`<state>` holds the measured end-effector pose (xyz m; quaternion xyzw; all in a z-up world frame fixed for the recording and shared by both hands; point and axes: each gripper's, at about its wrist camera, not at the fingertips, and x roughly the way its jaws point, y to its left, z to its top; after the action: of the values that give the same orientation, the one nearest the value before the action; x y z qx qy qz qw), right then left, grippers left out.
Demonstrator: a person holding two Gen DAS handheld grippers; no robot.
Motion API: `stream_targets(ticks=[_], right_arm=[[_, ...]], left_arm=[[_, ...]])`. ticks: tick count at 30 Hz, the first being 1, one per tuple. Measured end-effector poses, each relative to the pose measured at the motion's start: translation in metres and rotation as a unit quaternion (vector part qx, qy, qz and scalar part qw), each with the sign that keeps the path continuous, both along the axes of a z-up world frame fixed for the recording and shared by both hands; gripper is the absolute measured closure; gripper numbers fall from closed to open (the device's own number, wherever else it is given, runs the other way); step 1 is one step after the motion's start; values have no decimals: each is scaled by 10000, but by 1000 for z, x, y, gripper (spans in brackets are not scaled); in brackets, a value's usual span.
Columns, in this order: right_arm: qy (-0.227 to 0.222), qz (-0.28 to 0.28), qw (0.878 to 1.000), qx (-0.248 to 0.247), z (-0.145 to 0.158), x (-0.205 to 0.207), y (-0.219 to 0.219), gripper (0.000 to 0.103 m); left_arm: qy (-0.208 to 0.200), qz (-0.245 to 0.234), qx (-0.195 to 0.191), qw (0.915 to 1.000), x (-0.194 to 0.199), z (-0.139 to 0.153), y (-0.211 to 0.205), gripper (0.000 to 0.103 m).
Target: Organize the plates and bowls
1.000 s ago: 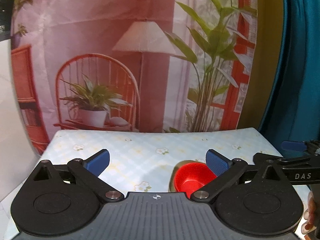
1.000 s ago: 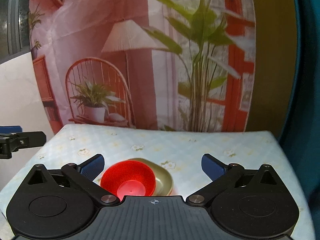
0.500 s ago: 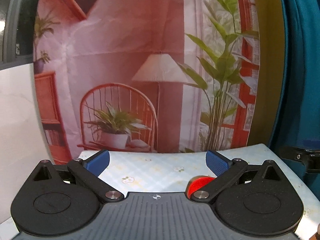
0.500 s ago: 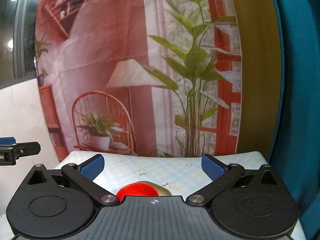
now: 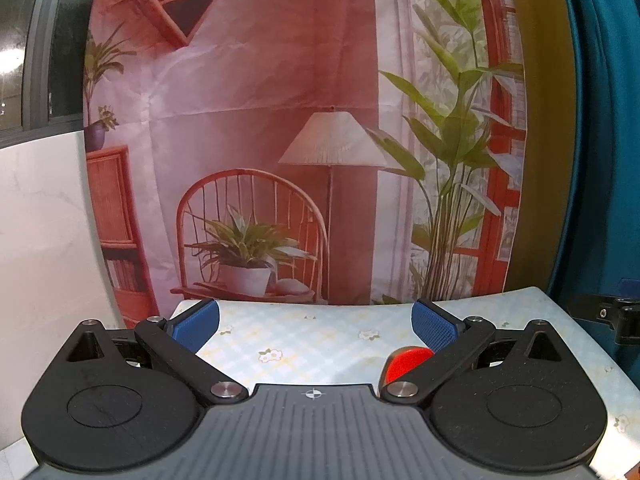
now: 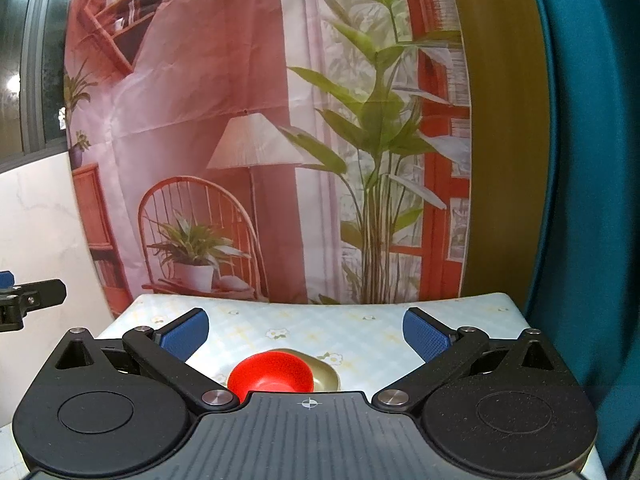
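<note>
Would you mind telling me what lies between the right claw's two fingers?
In the right wrist view, the open right claw frames bare floral tablecloth; the red bowl on the gold plate sits nearer the camera.

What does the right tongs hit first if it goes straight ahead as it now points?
Probably nothing on the table: the right tongs, open, aim above the red bowl on the gold plate. First contact looks like the printed backdrop; depth unclear.
</note>
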<state>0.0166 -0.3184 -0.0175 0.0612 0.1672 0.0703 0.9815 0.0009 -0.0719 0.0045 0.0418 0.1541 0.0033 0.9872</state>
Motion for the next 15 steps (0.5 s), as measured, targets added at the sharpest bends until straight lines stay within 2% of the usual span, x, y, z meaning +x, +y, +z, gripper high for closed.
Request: stream_targets(ticks=[15], right_arm=[[38, 34, 10000, -14, 0, -3, 2, 0]], left_arm=[[30, -6, -6, 10000, -2, 0, 3, 0]])
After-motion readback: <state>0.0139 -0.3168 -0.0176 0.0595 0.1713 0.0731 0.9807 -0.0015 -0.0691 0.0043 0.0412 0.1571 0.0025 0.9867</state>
